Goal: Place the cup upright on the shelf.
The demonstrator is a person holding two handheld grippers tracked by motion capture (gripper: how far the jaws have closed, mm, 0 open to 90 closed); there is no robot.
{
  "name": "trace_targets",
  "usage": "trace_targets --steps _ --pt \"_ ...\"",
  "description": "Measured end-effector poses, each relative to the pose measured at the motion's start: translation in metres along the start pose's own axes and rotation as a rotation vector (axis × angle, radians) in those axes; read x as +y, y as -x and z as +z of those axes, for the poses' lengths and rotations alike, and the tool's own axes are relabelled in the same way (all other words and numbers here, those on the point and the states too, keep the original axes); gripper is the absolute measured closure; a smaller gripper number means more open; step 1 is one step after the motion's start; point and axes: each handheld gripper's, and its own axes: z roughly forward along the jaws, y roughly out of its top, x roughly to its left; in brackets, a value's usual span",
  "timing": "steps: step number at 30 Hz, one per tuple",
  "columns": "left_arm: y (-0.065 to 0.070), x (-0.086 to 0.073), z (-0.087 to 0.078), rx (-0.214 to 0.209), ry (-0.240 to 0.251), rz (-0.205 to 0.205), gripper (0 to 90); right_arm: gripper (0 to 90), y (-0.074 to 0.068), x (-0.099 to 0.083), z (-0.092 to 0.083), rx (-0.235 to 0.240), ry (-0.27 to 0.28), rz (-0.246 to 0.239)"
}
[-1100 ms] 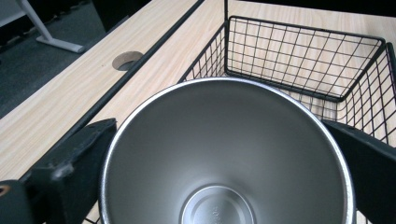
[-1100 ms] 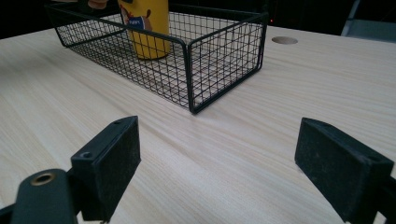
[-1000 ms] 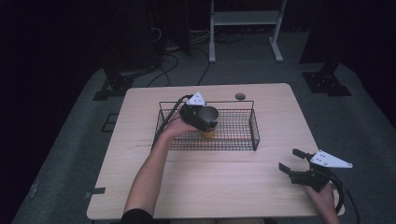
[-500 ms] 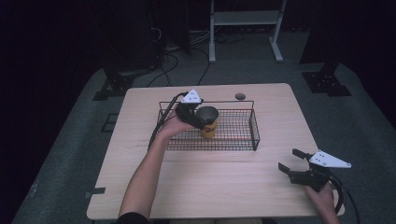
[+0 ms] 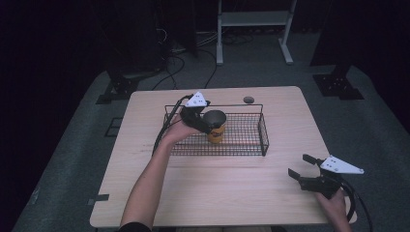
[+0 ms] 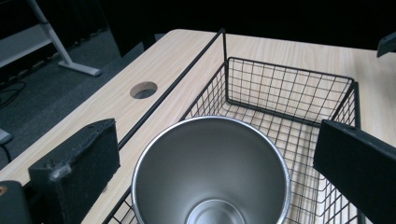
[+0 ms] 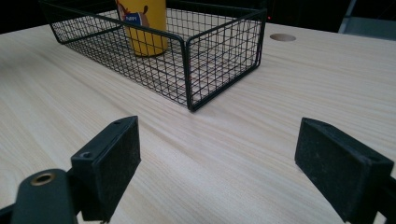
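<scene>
A yellow cup (image 5: 215,133) with a bare steel inside stands upright in the left half of a black wire basket (image 5: 263,136) at the middle of the table. My left gripper (image 5: 208,123) reaches in over the basket's left end. It is open, with one jaw on each side of the cup's rim (image 6: 210,177) and a small gap at both sides. My right gripper (image 5: 299,165) hovers open over the table's front right corner with nothing between its jaws. From there the cup (image 7: 142,23) and the basket's near corner (image 7: 189,70) lie ahead.
A round cable hole (image 5: 248,99) sits in the tabletop just behind the basket. The basket's right half (image 6: 289,88) holds nothing. Bare wood (image 7: 233,135) lies between the basket and the right gripper. Stands and cables are on the floor beyond the table.
The cup went from tilted at the left gripper to standing upright on the basket floor. The left gripper has shifted slightly left. The right gripper has stayed put.
</scene>
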Motion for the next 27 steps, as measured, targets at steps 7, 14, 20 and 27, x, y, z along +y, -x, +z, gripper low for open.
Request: trace_targets --steps 7,14,20,27 --pt "0.004 0.001 -0.005 0.003 0.017 -0.002 0.0 13.2 0.000 0.000 0.000 -0.001 0.001 0.001" --pt "0.010 -0.001 -0.010 0.000 0.025 -0.006 0.0 13.2 0.000 0.000 0.000 -0.001 -0.001 0.000" --pt "0.015 -0.004 -0.015 -0.003 0.038 -0.002 0.0 13.2 0.000 0.000 0.000 -0.001 -0.001 0.000" --pt "0.019 -0.006 -0.023 0.003 0.060 -0.007 0.0 13.2 0.000 0.000 0.000 -0.002 -0.002 0.001"
